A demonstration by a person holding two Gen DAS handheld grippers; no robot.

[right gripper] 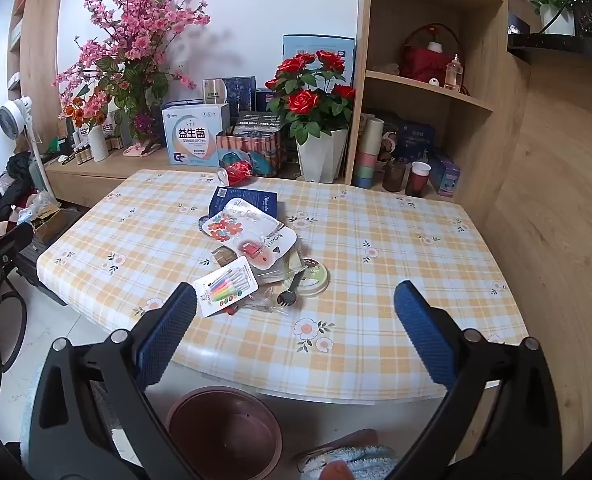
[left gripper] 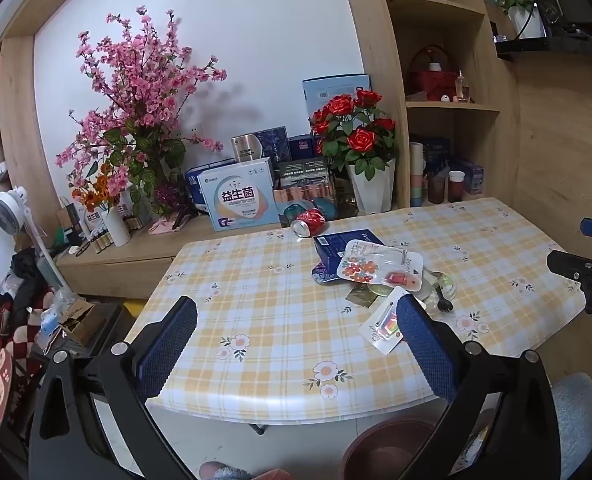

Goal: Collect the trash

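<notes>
- On the checked desk (right gripper: 376,240) the trash lies in one loose heap: a crushed red can (right gripper: 237,172), a dark blue box (right gripper: 239,196), blister packs (right gripper: 247,228), a marker card (right gripper: 225,290), a black fork (right gripper: 289,294)
- Both the left gripper (left gripper: 296,340) and right gripper (right gripper: 296,328) hover short of it, fingers spread, holding nothing
- Collecting has not begun
- Next: lower onto one piece, likely the marker card, for the brown bin (right gripper: 223,428) below

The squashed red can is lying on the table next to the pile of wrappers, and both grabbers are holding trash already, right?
Not quite. The squashed red can does lie by the pile of wrappers, but the left gripper and right gripper are open and empty, as both wrist views show.
</notes>
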